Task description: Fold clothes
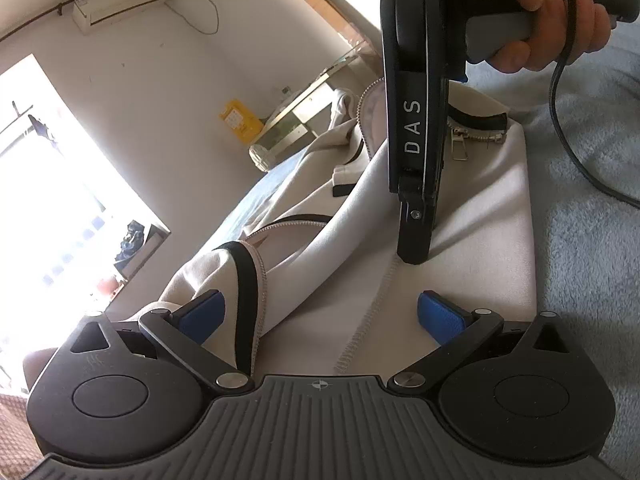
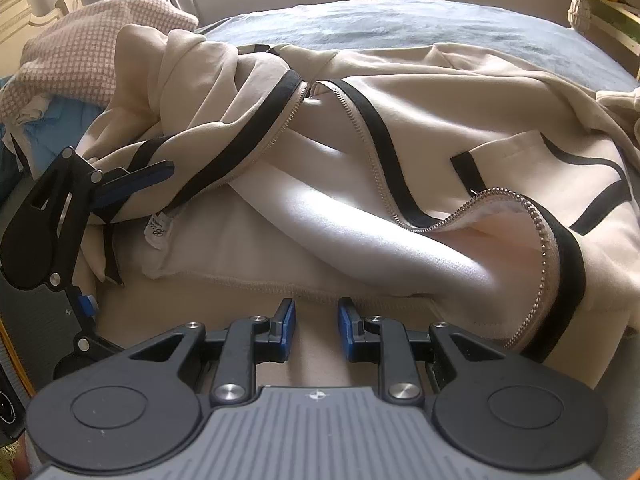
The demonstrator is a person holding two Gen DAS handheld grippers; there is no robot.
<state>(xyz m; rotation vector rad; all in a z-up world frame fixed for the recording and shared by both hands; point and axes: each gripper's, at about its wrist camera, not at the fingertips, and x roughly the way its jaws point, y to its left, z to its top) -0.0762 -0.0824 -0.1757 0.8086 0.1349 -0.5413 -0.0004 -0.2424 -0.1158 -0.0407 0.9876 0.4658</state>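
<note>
A blue-grey bed (image 2: 400, 20) carries the cream zip jacket (image 2: 440, 92), which lies crumpled across it. The left tongs (image 1: 320, 316) stand wide apart over its hem. The right tongs (image 2: 316, 328) are a little apart, with cloth between them, not clamped.

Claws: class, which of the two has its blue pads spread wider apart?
The left claw: its pads sit far apart over the cream jacket. The right claw shows only a narrow gap.
</note>
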